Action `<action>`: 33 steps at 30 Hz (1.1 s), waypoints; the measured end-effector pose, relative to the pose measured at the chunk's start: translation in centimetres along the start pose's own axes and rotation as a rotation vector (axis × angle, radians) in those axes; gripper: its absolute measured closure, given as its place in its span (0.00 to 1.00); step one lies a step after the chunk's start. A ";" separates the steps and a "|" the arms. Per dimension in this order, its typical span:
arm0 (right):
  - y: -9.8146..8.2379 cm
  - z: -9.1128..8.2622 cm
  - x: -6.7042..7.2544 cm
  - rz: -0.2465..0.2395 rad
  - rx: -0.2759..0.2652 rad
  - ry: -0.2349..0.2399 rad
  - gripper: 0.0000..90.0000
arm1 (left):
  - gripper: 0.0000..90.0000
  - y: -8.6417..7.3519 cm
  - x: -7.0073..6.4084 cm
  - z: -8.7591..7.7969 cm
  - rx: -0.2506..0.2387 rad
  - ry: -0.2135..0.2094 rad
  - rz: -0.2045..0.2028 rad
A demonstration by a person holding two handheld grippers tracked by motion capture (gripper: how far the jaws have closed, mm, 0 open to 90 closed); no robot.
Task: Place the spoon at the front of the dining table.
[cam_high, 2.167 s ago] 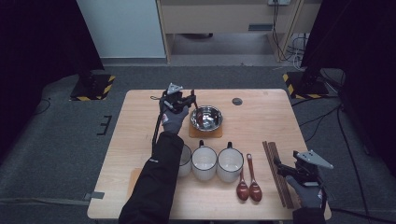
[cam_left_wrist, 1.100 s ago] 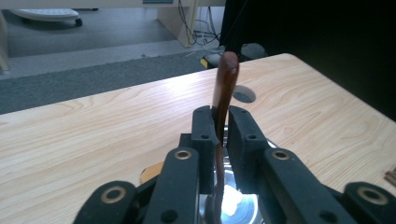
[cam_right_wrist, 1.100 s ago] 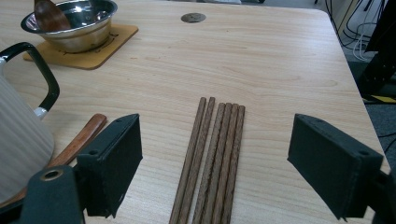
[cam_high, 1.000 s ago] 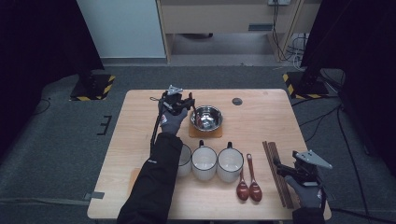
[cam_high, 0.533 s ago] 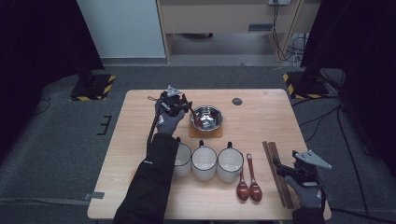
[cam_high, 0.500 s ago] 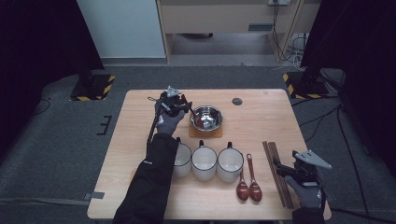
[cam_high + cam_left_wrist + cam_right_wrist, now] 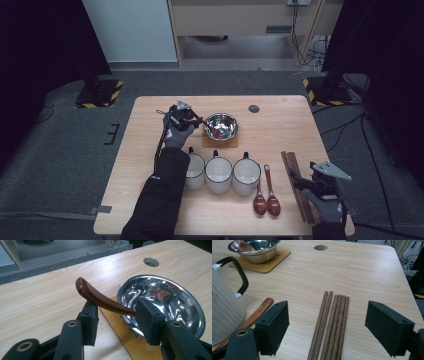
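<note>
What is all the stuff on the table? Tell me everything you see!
Table: one, light wood, a round hole near its far edge.
Bowl: one, shiny steel, on the coaster.
Coaster: one, tan wood, table middle.
Spoon in bowl: one, dark brown, handle leaning over the rim.
Mugs: three, white with black handles, in a row near the front.
Spoons on table: two, brown, right of the mugs.
Chopsticks: a brown bundle, right side.
Left tongs: black, open around the spoon handle, just opened.
Right tongs: black, open over the chopsticks.
</note>
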State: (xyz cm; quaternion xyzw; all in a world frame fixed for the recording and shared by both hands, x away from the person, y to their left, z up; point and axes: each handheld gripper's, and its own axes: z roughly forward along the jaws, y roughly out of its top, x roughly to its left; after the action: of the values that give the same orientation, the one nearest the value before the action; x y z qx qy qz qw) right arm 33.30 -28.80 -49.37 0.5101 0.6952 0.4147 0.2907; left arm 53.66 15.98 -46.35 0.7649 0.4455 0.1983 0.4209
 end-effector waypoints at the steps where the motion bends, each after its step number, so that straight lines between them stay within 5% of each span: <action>1: 0.0 0.0 0.0 0.001 0.001 0.004 0.21 | 0.58 -0.2 0.1 0.1 0.005 0.001 0.000; 25: 1.1 0.1 0.7 -0.014 -0.047 0.038 0.35 | 0.49 -2.4 1.1 0.5 0.073 -0.029 -0.026; 33: 1.6 0.0 0.7 -0.024 -0.066 0.054 0.38 | 0.47 -3.4 2.0 -0.7 0.070 -0.020 -0.038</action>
State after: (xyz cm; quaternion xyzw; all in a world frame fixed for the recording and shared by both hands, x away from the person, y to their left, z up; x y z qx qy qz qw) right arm 33.90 -27.94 -47.94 0.4805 0.6949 0.4475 0.2934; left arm 52.54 18.88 -48.87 0.7723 0.4626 0.1671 0.4021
